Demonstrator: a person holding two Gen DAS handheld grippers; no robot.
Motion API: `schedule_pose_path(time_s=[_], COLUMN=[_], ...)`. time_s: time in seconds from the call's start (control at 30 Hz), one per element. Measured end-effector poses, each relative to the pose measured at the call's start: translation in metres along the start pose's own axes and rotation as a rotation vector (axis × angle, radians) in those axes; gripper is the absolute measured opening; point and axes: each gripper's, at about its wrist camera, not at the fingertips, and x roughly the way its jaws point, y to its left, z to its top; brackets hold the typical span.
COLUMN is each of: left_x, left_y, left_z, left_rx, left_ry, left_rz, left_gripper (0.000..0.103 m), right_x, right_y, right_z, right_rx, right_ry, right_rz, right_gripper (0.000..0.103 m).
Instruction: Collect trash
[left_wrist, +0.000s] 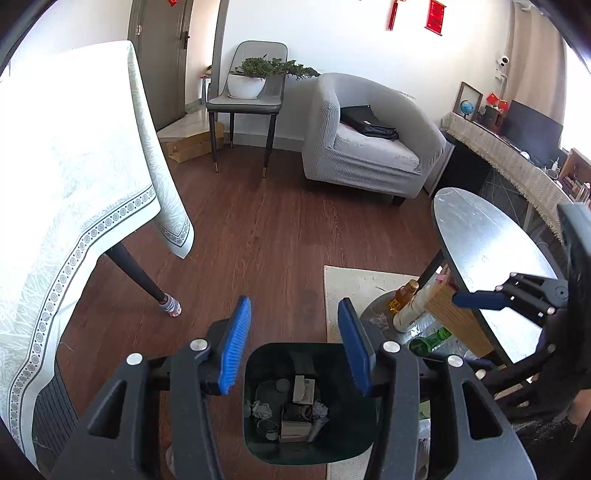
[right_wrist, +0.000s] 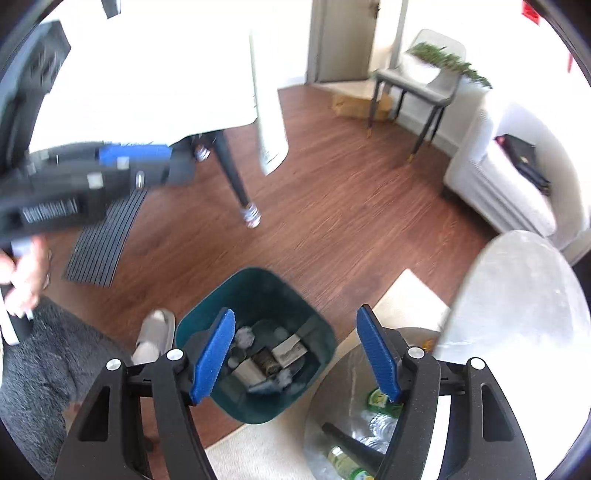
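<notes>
A dark green trash bin (left_wrist: 258, 354) stands on the wood floor, holding crumpled paper (left_wrist: 261, 409), small boxes and a round cap. My left gripper (left_wrist: 294, 306) hovers over it, open, with nothing between the blue pads. The right gripper (left_wrist: 480, 299) shows at the right edge beside the oval table. In the right wrist view the same bin (right_wrist: 314, 321) lies below my right gripper (right_wrist: 297, 312), which is open and holds nothing. The left gripper (right_wrist: 133, 158) appears blurred at the upper left, held by a hand (right_wrist: 22, 273).
A cloth-covered table (left_wrist: 74, 184) with a dark leg (left_wrist: 136, 273) stands left. An oval grey side table (left_wrist: 487, 243) sits right, with bottles (left_wrist: 406, 310) and a wooden block (left_wrist: 458, 317) beneath. A grey armchair (left_wrist: 369, 147), plant chair (left_wrist: 247, 99), cream rug (left_wrist: 354, 288) and slippered foot (right_wrist: 155, 332) surround the bin.
</notes>
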Motion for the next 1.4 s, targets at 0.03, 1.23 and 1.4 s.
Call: schedule_pose_path(time_s=[0.03,1.23,1.4], left_x=[-0.001,-0.08,-0.078], left_y=[-0.005,-0.117,-0.121], left_z=[0.0,-0.068,-0.077], left_rx=[0.005,0.129,0.133], left_ry=[-0.008,-0.167,-0.157], left_rz=[-0.001,0.068,0.073], left_gripper=[0.059,0.096,0.097], right_x=[-0.01,-0.201,-0.208], right_y=[-0.008,-0.137,-0.136], right_z=[-0.003,-0.243,-0.251], right_rx=[0.022,0.526,0.503], right_ry=[-0.025,-0.252,-0.273], right_rz=[-0.015,-0.372,-0.349], right_gripper=[0.068,0.068,0.08])
